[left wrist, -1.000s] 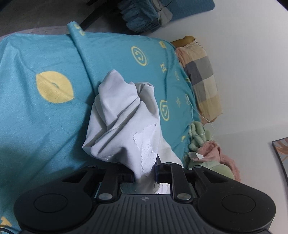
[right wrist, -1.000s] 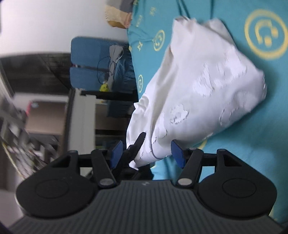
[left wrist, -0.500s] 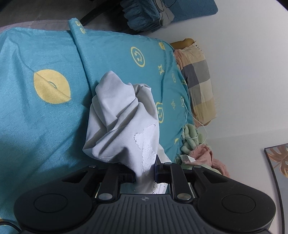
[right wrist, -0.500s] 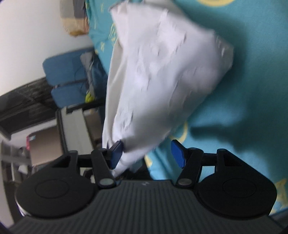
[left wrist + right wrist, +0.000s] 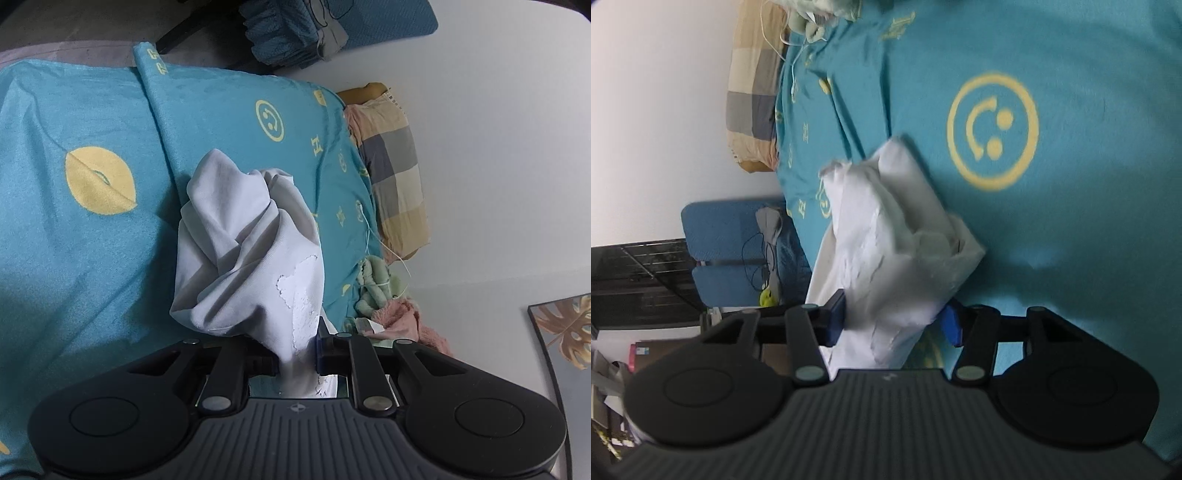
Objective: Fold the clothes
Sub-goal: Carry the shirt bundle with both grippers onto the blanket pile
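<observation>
The left gripper [image 5: 297, 356] is pinching a gathered neck of the white garment [image 5: 243, 254], its jaws standing narrow with the cloth squeezed between them. From there the garment is bunching forward in soft folds over the teal bedspread [image 5: 85, 258] (the one printed with yellow smiley faces and small letters), with a patch of cracked white print showing near the jaws.

The right gripper [image 5: 894, 319] is taking the same white garment [image 5: 886, 236] from another side. Its jaws have just been closing, a thick wad of cloth is sitting between the blue pads, and the fabric is meeting both pads, so they are gripping it at a middling width. In this view the garment is lying crumpled on the bedspread [image 5: 1089, 221] beside a large yellow smiley ring [image 5: 993, 131].

At the far edge of the bed a checked pillow [image 5: 395, 173] is lying against the white wall, with a green and pink bundle of cloth [image 5: 388, 299] next to it. A blue chair [image 5: 727, 254] is standing beyond the bed.
</observation>
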The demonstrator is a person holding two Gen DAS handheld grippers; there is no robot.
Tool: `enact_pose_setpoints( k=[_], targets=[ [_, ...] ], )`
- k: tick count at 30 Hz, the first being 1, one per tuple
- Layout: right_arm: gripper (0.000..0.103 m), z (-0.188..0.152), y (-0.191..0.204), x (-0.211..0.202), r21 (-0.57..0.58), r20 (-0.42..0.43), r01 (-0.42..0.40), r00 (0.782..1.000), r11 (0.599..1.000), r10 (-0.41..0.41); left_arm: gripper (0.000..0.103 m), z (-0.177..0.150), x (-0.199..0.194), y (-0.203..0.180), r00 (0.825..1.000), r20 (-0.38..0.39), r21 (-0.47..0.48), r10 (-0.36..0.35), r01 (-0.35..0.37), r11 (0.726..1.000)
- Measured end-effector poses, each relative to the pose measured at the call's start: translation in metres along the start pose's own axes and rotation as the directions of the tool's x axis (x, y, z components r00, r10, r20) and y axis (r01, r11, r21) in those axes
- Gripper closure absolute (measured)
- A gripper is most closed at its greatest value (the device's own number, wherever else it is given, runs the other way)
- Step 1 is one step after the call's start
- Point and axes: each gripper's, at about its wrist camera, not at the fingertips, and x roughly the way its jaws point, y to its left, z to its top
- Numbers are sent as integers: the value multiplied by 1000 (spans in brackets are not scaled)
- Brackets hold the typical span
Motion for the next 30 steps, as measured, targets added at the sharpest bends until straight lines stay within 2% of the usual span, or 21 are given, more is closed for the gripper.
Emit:
enact_pose_setpoints(
  k=[2, 3, 7, 8, 11, 16, 19, 21, 24, 27, 30],
  targets=[
    [75, 2, 2, 2, -13, -16, 19, 1000, 1000, -19, 86, 0, -1, -1, 1000, -4, 9, 10, -10, 1000],
    [78, 1, 6, 0, -31, -8, 18, 1000, 999, -19, 86, -1, -3, -2, 1000, -9, 4, 6, -6, 1000],
    [81, -4, 31, -25, -119, 38, -23, 999, 993, 28, 86, -2, -15, -11, 999, -48, -70, -17, 13, 997],
    [81, -4, 41, -34, -141, 49, -42, 998, 989, 49, 86, -2, -17, -22, 998, -59, -58, -4, 1, 998],
    [82, 6, 74, -61, -190, 78, -86, 992, 978, 102, 86, -4, -15, -70, 997, -78, -12, 0, -1, 1000],
    [81, 56, 142, -109, -245, 164, -136, 970, 960, 179, 86, -20, 34, -194, 990, -133, 70, -56, 65, 995],
    [81, 107, 189, -149, -290, 235, -146, 947, 946, 218, 86, -43, 77, -280, 978, -176, 123, -110, 133, 983],
    [81, 146, 219, -182, -323, 281, -147, 928, 935, 243, 86, -64, 106, -337, 965, -204, 151, -166, 198, 968],
    [81, 202, 259, -230, -399, 354, -136, 889, 907, 289, 86, -100, 151, -414, 930, -246, 211, -274, 327, 921],
    [81, 243, 280, -268, -495, 444, -60, 840, 867, 311, 86, -142, 196, -456, 912, -270, 286, -310, 383, 878],
    [81, 269, 271, -281, -520, 539, 109, 811, 847, 227, 86, -187, 241, -452, 900, -324, 345, -293, 401, 849]
  ],
)
